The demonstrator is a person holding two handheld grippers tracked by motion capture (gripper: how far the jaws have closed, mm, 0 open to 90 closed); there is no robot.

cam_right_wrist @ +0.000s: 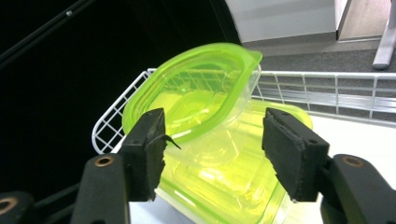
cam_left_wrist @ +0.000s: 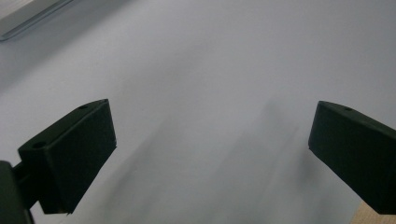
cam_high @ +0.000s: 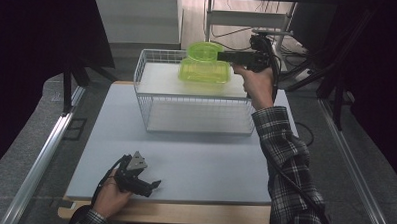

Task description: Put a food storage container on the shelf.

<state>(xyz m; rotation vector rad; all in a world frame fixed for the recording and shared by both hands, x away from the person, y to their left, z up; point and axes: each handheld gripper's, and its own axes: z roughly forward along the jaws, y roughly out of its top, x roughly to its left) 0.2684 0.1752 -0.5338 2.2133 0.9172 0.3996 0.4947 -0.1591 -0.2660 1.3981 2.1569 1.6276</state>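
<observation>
The scene is viewed in the high view from above the near edge, looking forward and down across the pale grey rectangular tabletop (cam_high: 185, 161) to the white wire basket (cam_high: 152, 98) at its far side. A patch of that tabletop (cam_left_wrist: 210, 70) is seen at very close range in the left gripper view. The basket (cam_right_wrist: 322, 91) and the translucent lime-green plastic containers (cam_right_wrist: 205, 140) (also in the high view (cam_high: 204, 69)) are faced closely in the right gripper view.

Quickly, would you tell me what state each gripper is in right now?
Left gripper: open, nothing between its jaws, over the table.
Right gripper: open, pads off the green container that leans in the wire basket.
</observation>
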